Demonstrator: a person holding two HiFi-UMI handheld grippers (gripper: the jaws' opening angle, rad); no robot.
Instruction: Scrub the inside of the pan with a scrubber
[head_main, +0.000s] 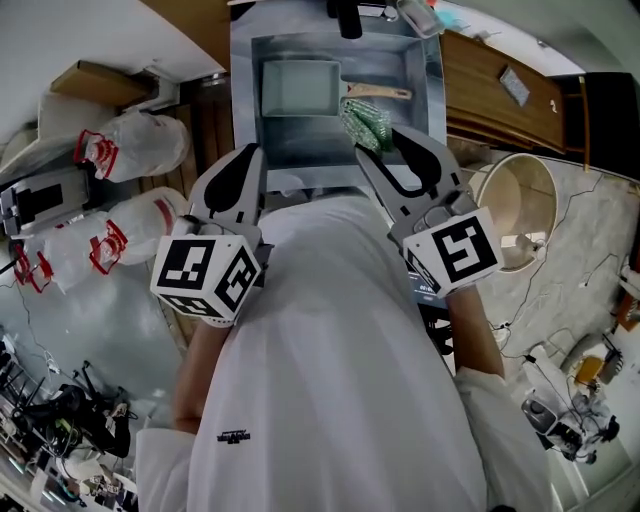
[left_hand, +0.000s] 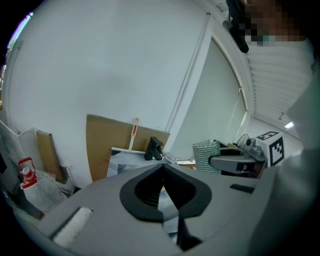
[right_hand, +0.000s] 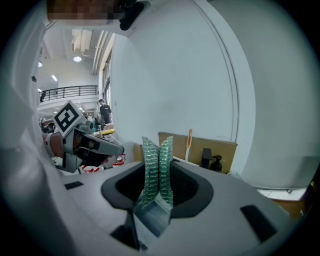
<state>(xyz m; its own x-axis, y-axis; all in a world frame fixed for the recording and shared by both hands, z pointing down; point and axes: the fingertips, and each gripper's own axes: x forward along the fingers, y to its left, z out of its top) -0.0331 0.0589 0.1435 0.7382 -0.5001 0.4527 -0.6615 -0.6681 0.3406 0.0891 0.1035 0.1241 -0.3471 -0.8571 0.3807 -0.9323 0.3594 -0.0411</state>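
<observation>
We are pinching scrubber (right_hand: 159, 160) in right gripper (head_main: 383, 145), left gripper (left_hand: 162, 167) closed empty; loose fold risking slipping inside pan (head_main: 300, 88)

**Steel, wood and mesh**

The sink (head_main: 428, 80) is dully shining metal. The pan (head_main: 300, 88) looks smooth and matt, its handle (head_main: 385, 92) bare wood. The scrubber (right_hand: 157, 170) is coarse, glinting green mesh. The left tool (left_hand: 162, 166) and right tool (right_hand: 158, 150) are matt grey plastic.
</observation>
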